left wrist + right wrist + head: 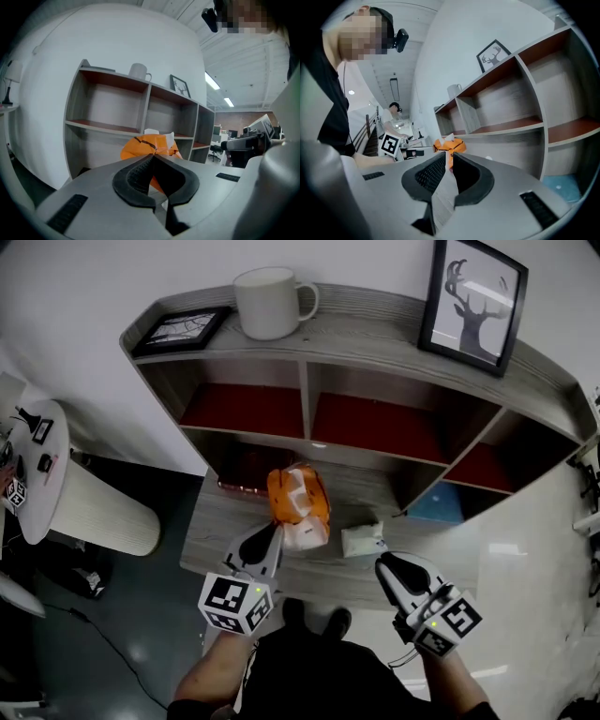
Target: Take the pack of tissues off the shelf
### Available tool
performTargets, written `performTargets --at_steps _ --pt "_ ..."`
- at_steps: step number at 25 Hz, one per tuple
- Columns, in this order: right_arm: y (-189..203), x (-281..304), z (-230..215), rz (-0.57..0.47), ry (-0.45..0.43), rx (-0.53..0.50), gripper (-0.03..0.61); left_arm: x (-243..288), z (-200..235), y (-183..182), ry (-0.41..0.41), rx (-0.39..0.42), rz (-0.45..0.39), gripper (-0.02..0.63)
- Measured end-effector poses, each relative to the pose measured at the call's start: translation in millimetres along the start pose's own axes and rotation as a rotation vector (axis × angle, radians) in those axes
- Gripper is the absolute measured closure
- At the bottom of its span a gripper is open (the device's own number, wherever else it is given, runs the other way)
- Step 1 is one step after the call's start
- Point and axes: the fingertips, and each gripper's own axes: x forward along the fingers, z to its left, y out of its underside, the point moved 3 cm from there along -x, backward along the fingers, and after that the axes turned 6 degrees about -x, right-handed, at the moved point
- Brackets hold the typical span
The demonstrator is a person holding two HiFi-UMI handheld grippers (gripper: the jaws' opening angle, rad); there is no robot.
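Just ahead of my left tongs (pixel 275 532) I see the pack of tissues (pixel 298 505), bright orange with white patches and a thin dark stripe. Left and right tongs (pixel 382 564) are grey with black pads (pixel 133 180), each bearing a cube (pixel 234 604) of black-and-white squares. Beyond them, the shelf (pixel 375 329) is grey wood grain with dark red boards. On top are a white mug (pixel 270 302) and a black-framed stag picture (pixel 473 303).

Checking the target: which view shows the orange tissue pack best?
Head view: the orange tissue pack shows nearly whole, from above. Left gripper view: only its top, past the fingers. Right gripper view: small and far.
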Motion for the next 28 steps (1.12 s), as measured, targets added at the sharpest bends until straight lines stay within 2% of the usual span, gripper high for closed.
performTargets --at_steps 12,20,25,28 --pt "48 29 -5 0.149 0.018 0.025 0.552 26 22 61 0.045 -0.016 0.071 0.604" --pt "76 40 -2 0.208 -0.028 0.035 0.552 42 37 114 0.024 -0.033 0.119 0.604" --pt "97 43 -2 0.243 -0.021 0.079 0.552 47 48 153 0.013 -0.033 0.163 0.604" --pt "105 48 -3 0.265 -0.044 0.059 0.552 50 52 171 0.001 -0.038 0.190 0.604"
